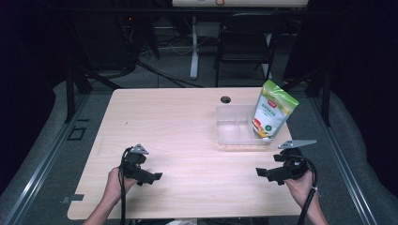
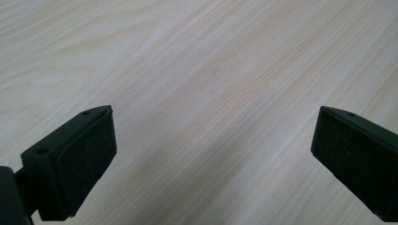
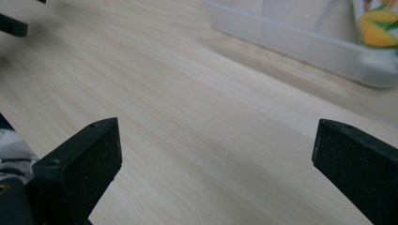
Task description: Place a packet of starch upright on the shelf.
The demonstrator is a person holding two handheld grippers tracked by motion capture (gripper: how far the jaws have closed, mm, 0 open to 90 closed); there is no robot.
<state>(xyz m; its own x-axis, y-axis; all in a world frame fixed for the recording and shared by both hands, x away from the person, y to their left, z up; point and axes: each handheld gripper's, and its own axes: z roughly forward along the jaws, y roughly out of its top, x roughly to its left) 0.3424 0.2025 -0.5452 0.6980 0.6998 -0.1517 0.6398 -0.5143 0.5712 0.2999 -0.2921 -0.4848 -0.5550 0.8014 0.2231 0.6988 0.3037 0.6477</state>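
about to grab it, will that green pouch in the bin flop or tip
The pouch leans in the clear bin, rising well above its rim, so a nudge would probably tip it. It looks like soft, filled film, so it likely dents under the jaws and sags if held by the top.

Table [image 1: 187, 131] lit bright from above, bkgd dark, edges slightly blurred.

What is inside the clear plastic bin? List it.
The clear plastic bin holds one green-and-white pouch, standing tilted at its right end. The pouch hides the bin floor beneath it.
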